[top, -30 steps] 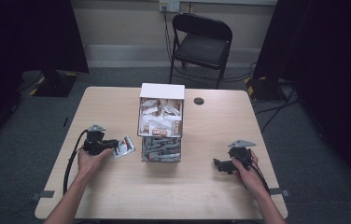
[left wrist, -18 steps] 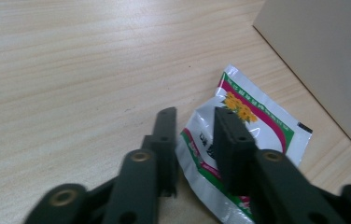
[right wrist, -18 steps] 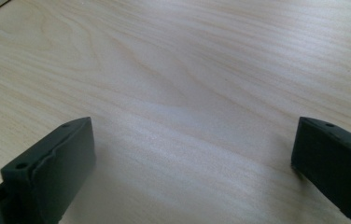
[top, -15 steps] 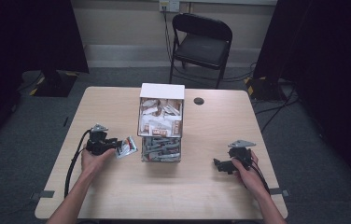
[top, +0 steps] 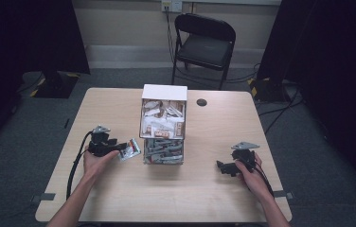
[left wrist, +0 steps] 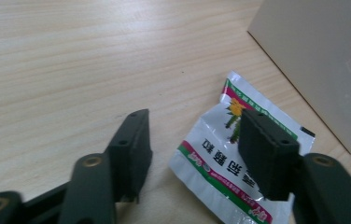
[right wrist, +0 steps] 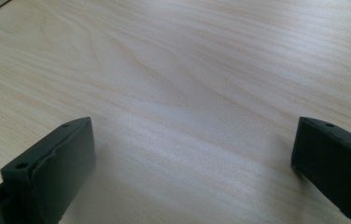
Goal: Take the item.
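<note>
A silver sachet with green and red stripes and printed characters lies flat on the table beside the box wall. My left gripper is open over it. Its jaws have just been opening; one finger hangs above the sachet without pressing it. From above, the left gripper sits left of the box, the sachet at its tips. My right gripper rests at the table's right side, open, with bare wood between its jaws.
A white cardboard box stands mid-table, one compartment holding several white-and-brown sachets, the nearer one several grey packets. A small black disc lies behind it. A black folding chair stands beyond the table's far edge.
The left gripper's jaws have spread apart and let go of the sachet, which now lies loose on the table. Neither hand has shifted.
</note>
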The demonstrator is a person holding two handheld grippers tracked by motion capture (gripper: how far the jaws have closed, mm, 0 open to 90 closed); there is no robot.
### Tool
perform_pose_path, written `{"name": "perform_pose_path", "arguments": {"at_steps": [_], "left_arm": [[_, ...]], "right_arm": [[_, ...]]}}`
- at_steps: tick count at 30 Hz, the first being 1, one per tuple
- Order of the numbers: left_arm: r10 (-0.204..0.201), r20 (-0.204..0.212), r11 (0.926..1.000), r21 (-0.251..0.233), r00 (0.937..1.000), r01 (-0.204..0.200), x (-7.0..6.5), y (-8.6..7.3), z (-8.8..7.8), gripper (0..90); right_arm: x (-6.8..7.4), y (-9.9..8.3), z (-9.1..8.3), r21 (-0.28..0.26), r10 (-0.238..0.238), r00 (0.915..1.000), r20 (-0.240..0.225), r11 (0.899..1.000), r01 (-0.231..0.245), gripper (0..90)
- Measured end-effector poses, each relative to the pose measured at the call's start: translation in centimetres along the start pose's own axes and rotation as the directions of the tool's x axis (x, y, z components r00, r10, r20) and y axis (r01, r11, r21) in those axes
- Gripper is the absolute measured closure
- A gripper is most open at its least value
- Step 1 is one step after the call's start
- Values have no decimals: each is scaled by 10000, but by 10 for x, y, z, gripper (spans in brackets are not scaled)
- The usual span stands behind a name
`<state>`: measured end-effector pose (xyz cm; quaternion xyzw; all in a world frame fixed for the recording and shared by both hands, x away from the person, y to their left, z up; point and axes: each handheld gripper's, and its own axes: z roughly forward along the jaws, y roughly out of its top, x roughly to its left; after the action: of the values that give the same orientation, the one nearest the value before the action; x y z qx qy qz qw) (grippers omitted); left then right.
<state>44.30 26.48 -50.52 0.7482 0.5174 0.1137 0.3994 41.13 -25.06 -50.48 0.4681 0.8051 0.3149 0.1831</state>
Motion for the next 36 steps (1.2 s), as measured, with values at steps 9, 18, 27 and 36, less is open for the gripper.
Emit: {"name": "perform_pose_path", "arguments": {"at_steps": [9, 18, 27, 36], "left_arm": [[103, 43, 9983, -576, 9999, -100, 1, 4, -18, 288], [656, 325, 9971, -399, 9973, -643, -12, 5, -38, 193], [1261, 907, 9915, -450, 9879, -1224, -28, 1, -60, 197], [1014, 564, 9944, -363, 9932, -994, -23, -15, -83, 187]], "right_arm": [[0, 0, 0, -1, -1, 10000, 0, 10000, 1, 0], [0, 0, 0, 1, 0, 10000, 1, 10000, 0, 0], [0, 0, 0, 0, -1, 10000, 0, 10000, 1, 0], [0, 0, 0, 6, 20, 10000, 5, 10000, -20, 0]]}}
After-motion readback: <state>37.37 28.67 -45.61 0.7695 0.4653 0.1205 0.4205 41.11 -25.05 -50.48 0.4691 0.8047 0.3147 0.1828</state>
